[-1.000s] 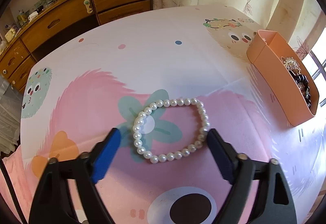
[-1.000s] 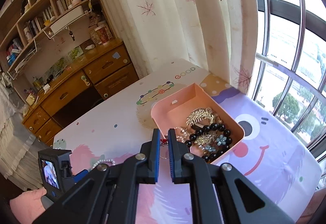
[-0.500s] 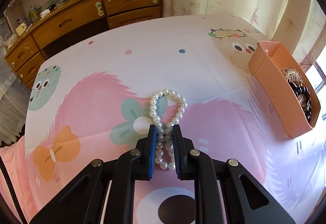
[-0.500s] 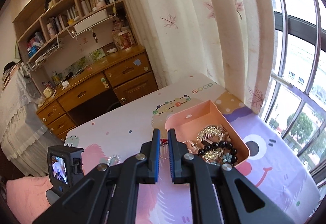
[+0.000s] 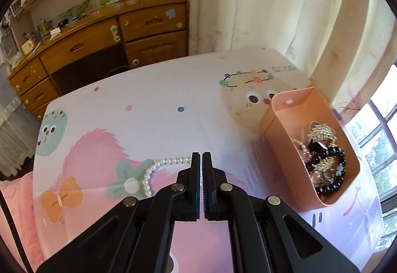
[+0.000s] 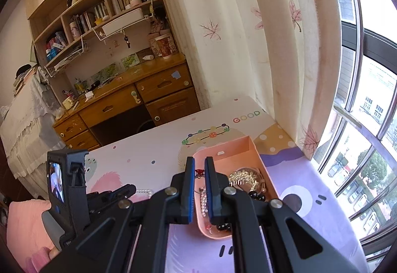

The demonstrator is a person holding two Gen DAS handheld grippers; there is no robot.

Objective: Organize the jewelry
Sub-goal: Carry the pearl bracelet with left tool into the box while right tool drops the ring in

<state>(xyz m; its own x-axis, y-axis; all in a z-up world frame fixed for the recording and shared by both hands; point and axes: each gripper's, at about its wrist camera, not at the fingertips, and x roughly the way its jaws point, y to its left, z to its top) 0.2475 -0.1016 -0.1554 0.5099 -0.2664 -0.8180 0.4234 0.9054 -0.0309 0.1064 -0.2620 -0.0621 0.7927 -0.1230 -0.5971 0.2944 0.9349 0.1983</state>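
The pearl bracelet [image 5: 158, 168] is pinched in the fully closed left claw [image 5: 201, 157], its loop trailing over the worktop [image 5: 153, 124]. The right claw [image 6: 199, 163], closed and empty, is held over the pink tray [image 6: 248, 146].

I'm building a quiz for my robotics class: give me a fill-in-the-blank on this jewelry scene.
The left hand-held gripper is ____ on the pearl bracelet. In the pink tray, the bead bracelet is coloured ____. The tablecloth bears the printed word ____.
Missing words: shut; black; GOOD.
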